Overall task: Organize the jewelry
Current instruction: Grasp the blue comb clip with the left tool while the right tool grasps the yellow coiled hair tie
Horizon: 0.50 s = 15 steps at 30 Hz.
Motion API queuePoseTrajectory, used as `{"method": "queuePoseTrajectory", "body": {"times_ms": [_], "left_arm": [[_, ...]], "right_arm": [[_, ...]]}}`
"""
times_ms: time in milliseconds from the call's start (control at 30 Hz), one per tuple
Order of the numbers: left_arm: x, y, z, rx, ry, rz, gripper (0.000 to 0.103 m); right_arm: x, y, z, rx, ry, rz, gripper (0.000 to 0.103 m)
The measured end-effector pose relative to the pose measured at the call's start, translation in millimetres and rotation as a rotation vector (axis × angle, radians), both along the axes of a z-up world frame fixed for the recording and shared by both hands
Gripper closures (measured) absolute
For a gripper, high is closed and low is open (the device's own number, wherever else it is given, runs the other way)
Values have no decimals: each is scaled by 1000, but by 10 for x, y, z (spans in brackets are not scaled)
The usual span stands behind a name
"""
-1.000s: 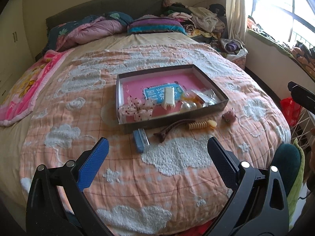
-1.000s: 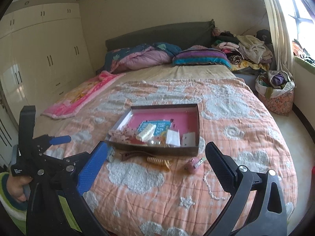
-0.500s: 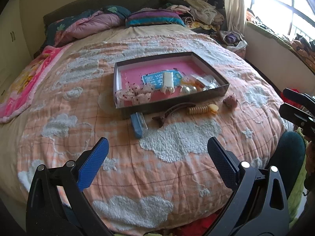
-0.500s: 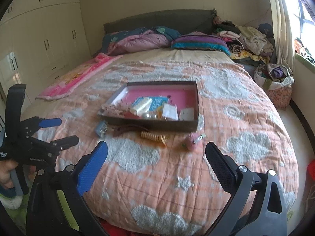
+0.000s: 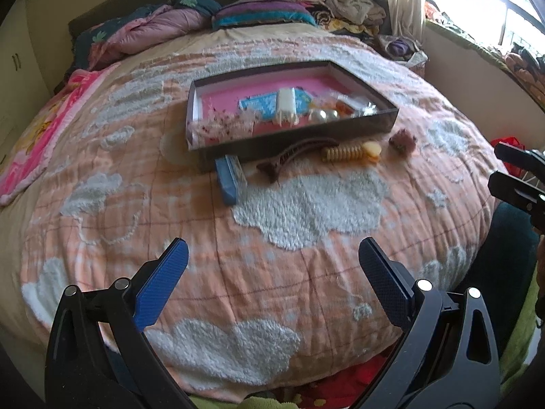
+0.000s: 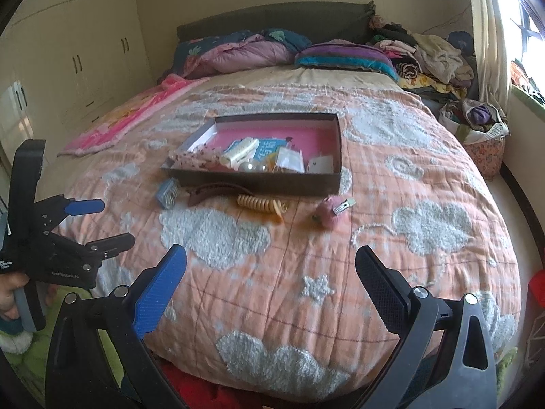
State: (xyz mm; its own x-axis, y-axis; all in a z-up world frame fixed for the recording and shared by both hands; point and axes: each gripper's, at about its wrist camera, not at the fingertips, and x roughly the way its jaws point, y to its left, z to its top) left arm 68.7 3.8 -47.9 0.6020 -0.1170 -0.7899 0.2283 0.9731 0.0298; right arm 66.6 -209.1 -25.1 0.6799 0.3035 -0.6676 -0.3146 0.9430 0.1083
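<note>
Left gripper wide open, holding nothing, hovering over the near edge of the bedspread; right gripper same, splayed wide and empty, well short of the items; loose pieces lie just in front of the box: blue comb clip touching its front wall, brown claw clip, yellow spiral hair tie, pink fuzzy clip off toward the right; box already has pearls, white clip, packets on pink lining; all look light; claw clip stiff plastic, likely best pinched across its arched spine; spiral tie springy, may squirm, grab mid-coil; fuzzy clip soft, take its metal bar; soft bedding will give under pressure
</note>
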Motion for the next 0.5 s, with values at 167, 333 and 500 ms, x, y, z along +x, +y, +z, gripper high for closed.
{"method": "queuePoseTrajectory", "body": {"times_ms": [167, 333, 500], "left_arm": [[41, 11, -112, 4, 13, 13, 9], [163, 69, -119, -17, 3, 42, 9], [337, 179, -113, -21, 5, 76, 9]], "right_arm": [[57, 104, -92, -25, 15, 34, 4], [178, 235, -138, -64, -1, 79, 4], [382, 343, -207, -87, 11, 99, 4]]}}
